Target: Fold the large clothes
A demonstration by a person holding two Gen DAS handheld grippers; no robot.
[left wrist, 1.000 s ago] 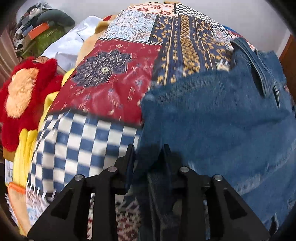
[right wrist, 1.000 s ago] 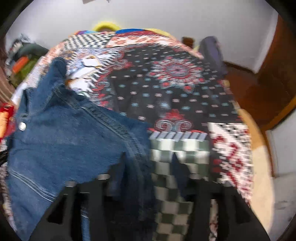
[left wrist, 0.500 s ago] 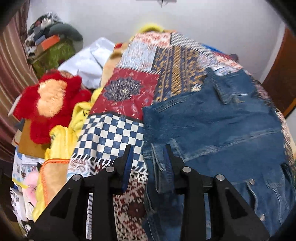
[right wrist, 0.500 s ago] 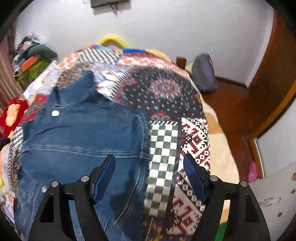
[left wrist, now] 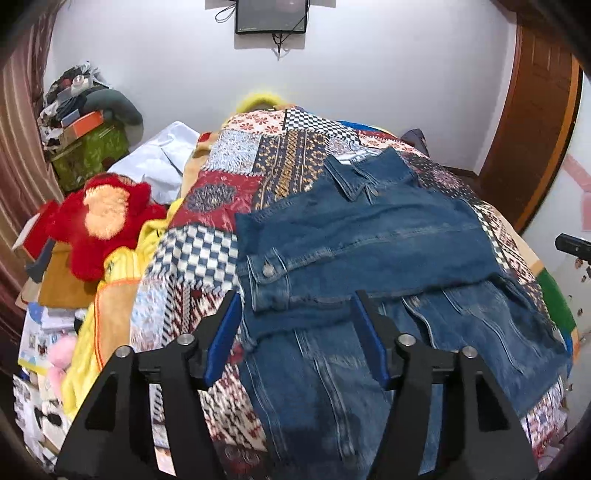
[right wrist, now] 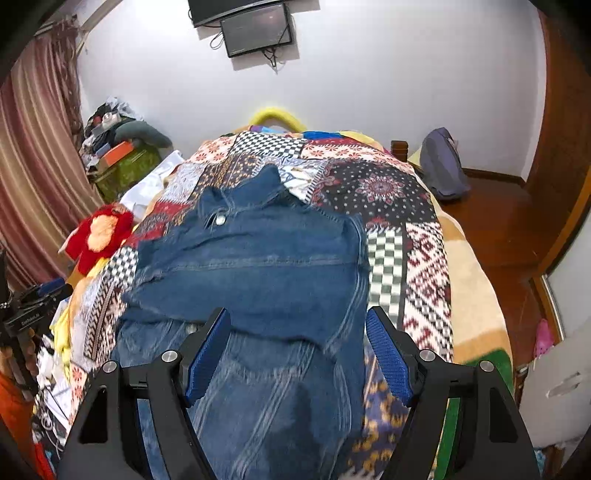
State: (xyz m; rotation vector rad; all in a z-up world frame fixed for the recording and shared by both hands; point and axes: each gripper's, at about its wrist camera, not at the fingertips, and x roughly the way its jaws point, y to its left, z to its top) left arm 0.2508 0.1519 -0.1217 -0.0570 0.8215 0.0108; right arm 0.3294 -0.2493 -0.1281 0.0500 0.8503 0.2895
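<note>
Now denim jacket (left wrist: 369, 236) folded on quilt (left wrist: 207, 254), both tools open

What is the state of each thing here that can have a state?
Denim jacket: lying on the bed, top part folded over the lower part, held by nothing.
Left hand-held gripper: open above the jacket, jaws just opened, nothing between them.
Right hand-held gripper: open, empty.
Wall screen: dark.
Patchwork bedspread: spread over the bed.

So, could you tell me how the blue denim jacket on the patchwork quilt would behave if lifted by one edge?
The blue denim jacket is probably floppy: its folded-over upper half drapes flat. It is likely fairly heavy, being thick seamed denim. On the patchwork quilt it would probably drag, not slide.
</note>
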